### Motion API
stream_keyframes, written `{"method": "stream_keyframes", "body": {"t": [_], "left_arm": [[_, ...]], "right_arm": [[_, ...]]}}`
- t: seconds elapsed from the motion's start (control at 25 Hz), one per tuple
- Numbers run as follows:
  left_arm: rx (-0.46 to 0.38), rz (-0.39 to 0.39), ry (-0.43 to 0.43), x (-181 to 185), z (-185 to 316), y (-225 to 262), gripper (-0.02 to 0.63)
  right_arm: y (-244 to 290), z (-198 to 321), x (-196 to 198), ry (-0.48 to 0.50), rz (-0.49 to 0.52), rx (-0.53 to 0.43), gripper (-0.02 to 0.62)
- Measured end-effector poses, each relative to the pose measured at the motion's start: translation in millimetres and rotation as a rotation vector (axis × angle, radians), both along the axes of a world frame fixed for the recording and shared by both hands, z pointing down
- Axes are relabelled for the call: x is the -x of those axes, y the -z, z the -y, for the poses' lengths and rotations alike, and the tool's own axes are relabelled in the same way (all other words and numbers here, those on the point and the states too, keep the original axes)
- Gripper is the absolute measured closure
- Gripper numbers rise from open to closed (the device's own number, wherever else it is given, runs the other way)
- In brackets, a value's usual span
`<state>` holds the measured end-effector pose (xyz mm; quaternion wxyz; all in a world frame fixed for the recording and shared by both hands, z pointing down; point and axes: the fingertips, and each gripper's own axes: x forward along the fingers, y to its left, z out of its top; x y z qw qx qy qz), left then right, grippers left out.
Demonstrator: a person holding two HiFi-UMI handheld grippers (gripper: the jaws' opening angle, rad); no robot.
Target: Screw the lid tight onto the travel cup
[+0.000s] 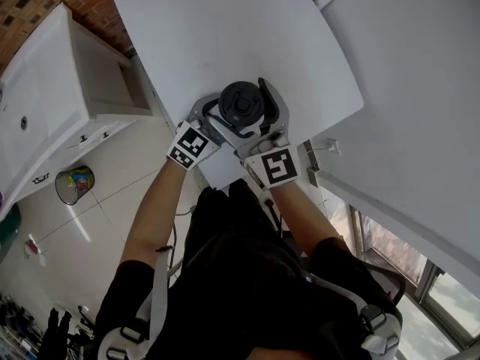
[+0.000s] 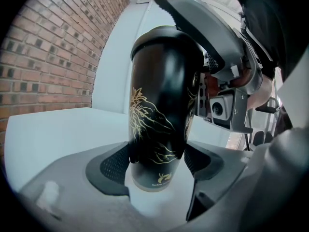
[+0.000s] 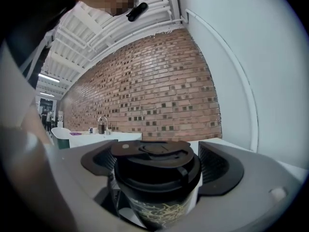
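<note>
A black travel cup with gold line art (image 2: 161,105) stands upright on the white table (image 1: 225,28), near its front edge. My left gripper (image 2: 157,161) is shut on the cup's lower body, one pad on each side. The black lid (image 3: 154,161) sits on top of the cup (image 3: 159,209), and my right gripper (image 3: 157,166) is shut around the lid's rim. In the head view the lid (image 1: 241,105) shows from above, with the left gripper (image 1: 217,118) and the right gripper (image 1: 251,115) crowded round it. The cup's body is hidden there.
A white cabinet (image 1: 52,88) stands left of the table, with a small colourful bin (image 1: 73,184) on the tiled floor below it. A brick wall (image 3: 159,91) runs behind the table. A white wall and a window (image 1: 390,253) lie to the right.
</note>
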<state>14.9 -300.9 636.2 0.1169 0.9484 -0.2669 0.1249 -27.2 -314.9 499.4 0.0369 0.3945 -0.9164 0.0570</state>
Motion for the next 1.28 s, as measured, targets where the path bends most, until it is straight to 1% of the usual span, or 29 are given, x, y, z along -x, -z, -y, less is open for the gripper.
{"method": "stream_keyframes", "body": {"t": [0.12, 0.2, 0.36, 0.48, 0.52, 0.6, 0.72, 0.88, 0.96, 1.0, 1.04, 1.08, 1.28], "left_arm": [[0.000, -0.001, 0.000, 0, 1, -1, 0.244], [0.001, 0.001, 0.002, 1, 0, -1, 0.242], [-0.008, 0.025, 0.010, 9, -6, -2, 0.244], [0.005, 0.050, -0.008, 15, -19, -6, 0.244], [0.016, 0.050, -0.011, 17, -25, -6, 0.244], [0.032, 0.013, 0.007, 24, -33, 4, 0.245], [0.045, -0.063, 0.061, 39, -36, 29, 0.247], [0.058, -0.113, 0.116, 59, -43, 51, 0.250], [0.041, -0.119, 0.140, 66, -50, 63, 0.259], [0.020, -0.111, 0.160, 70, -54, 70, 0.353], [-0.001, -0.099, 0.181, 74, -58, 76, 0.527], [-0.015, -0.091, 0.199, 77, -62, 81, 0.604], [-0.006, -0.116, 0.237, 84, -85, 102, 0.604]], "right_arm": [[-4, -5, -9, 0.013, -0.046, -0.033, 0.086], [-8, -10, -17, 0.006, -0.068, -0.036, 0.086], [-9, -20, -34, -0.044, -0.080, -0.019, 0.086], [-6, -29, -44, -0.082, -0.085, -0.016, 0.086], [-5, -34, -46, -0.090, -0.091, -0.013, 0.088], [-2, -40, -47, -0.103, -0.101, -0.013, 0.091], [11, -52, -45, -0.118, -0.089, -0.025, 0.128], [29, -72, -41, -0.126, -0.059, -0.044, 0.177], [36, -82, -39, -0.108, -0.047, -0.048, 0.248], [40, -87, -38, -0.095, -0.044, -0.049, 0.276], [44, -92, -36, -0.084, -0.042, -0.053, 0.310], [48, -97, -34, -0.075, -0.040, -0.058, 0.340], [64, -120, -33, -0.043, -0.038, -0.060, 0.424]]}}
